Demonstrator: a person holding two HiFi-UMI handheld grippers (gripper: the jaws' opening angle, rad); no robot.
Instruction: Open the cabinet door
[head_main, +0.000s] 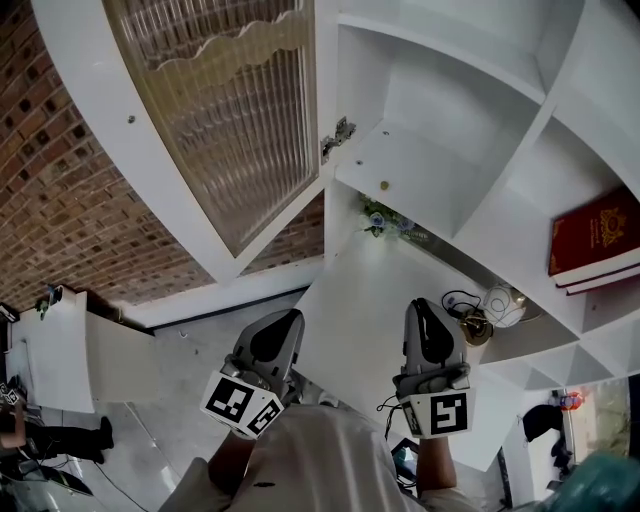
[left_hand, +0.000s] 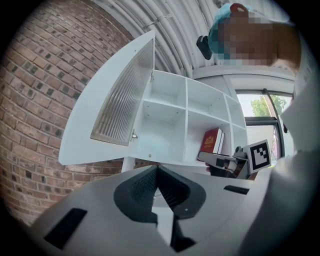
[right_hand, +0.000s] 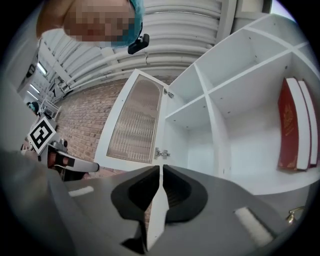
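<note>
The white cabinet (head_main: 440, 160) has its ribbed-glass door (head_main: 230, 120) swung wide open to the left, hanging on a metal hinge (head_main: 340, 135). The compartment behind it is bare. Both grippers are held low in front of the cabinet and touch neither door nor shelf. My left gripper (head_main: 288, 316) is shut with nothing in it. My right gripper (head_main: 422, 303) is shut too and holds nothing. The left gripper view shows the door (left_hand: 122, 105) above the closed jaws (left_hand: 157, 168). In the right gripper view the door (right_hand: 136, 122) and hinge (right_hand: 161, 153) lie beyond that gripper (right_hand: 161, 167).
Red books (head_main: 595, 240) stand in a right-hand compartment. A small flower sprig (head_main: 378, 220), a white teapot (head_main: 500, 305) and a brass piece (head_main: 475, 327) sit on the lower ledge. A brick wall (head_main: 60, 180) runs behind the door. A white counter (head_main: 60, 350) stands at lower left.
</note>
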